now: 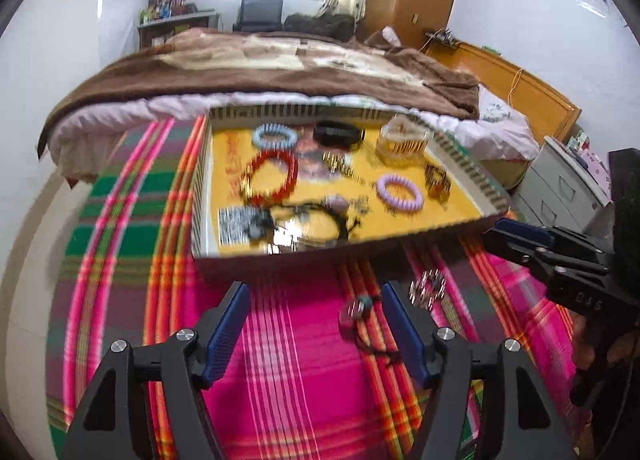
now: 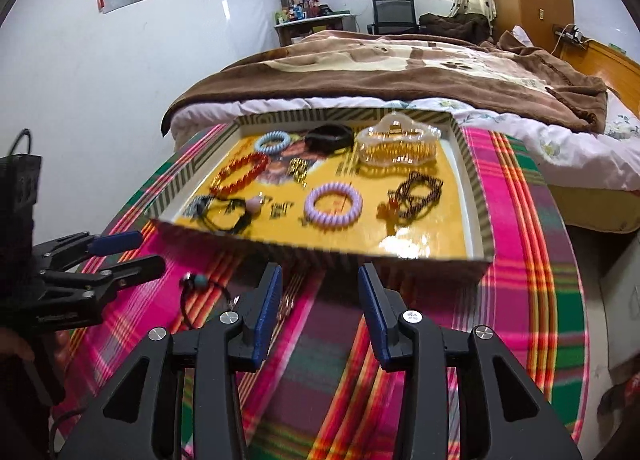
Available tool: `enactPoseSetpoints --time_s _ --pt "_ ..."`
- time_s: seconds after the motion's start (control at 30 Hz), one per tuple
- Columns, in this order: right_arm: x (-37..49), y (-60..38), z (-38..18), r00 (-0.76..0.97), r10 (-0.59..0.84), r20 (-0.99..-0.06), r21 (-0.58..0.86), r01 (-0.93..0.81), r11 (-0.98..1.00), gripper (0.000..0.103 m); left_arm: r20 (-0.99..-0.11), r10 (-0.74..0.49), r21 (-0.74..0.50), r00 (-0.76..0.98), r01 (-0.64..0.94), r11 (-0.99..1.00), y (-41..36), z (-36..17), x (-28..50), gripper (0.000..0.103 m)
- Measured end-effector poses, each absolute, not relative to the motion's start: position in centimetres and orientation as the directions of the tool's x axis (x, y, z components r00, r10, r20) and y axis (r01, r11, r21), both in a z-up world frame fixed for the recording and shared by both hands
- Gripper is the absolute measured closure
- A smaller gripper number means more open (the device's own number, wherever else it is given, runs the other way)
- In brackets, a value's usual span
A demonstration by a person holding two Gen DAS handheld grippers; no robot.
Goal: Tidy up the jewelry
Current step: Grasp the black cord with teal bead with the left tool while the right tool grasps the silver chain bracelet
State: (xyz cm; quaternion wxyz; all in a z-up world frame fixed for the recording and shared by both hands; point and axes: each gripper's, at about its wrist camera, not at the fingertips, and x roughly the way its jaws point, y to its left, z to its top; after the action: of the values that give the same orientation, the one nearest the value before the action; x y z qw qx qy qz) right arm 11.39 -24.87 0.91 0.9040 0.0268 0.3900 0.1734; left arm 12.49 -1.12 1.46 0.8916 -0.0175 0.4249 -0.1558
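Two wrist views of a tabletop covered with a pink, green and orange plaid cloth [image 1: 288, 360], standing against a bed with a brown blanket [image 2: 400, 72]. A shallow tray [image 2: 478, 188] with striped walls and a yellow floor rests on the cloth and holds most of the jewelry: a pale blue coil bracelet [image 2: 272, 141] and a black band [image 2: 329, 137] at the far side, a clear hair claw clip [image 2: 398, 144] in the far right part, a red bead bracelet [image 2: 240, 173] on the left, a lilac coil bracelet [image 2: 333, 204] near the middle, a dark beaded strand [image 2: 418, 192] to its right, and a black cord necklace [image 2: 224, 214] at the near left corner. Outside the tray, on the cloth just in front of its near wall, lie a black cord piece with a teal bead [image 1: 362, 306] and, beside it, a small metallic item [image 1: 427, 288], blurred beyond identification. The left claw [image 1: 314, 324] is held above the cloth with its blue-padded jaws spread wide and nothing between them; the teal-bead piece lies just inside its right finger. The right claw [image 2: 320, 308] is likewise parted and empty, aimed at the tray's near wall. Each claw appears at the edge of the other's view.
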Motion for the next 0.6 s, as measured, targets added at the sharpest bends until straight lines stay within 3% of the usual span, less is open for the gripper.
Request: enactPoseSetpoints --time_s 0.6 --pt "10.1 -25.3 -0.1 0.621 0.338 -0.708 0.209 -0.273 0.939 0.063 -0.799 -0.213 -0.077 0.563 0.255 0.964 -3.2 -1.4 13.2 0.035"
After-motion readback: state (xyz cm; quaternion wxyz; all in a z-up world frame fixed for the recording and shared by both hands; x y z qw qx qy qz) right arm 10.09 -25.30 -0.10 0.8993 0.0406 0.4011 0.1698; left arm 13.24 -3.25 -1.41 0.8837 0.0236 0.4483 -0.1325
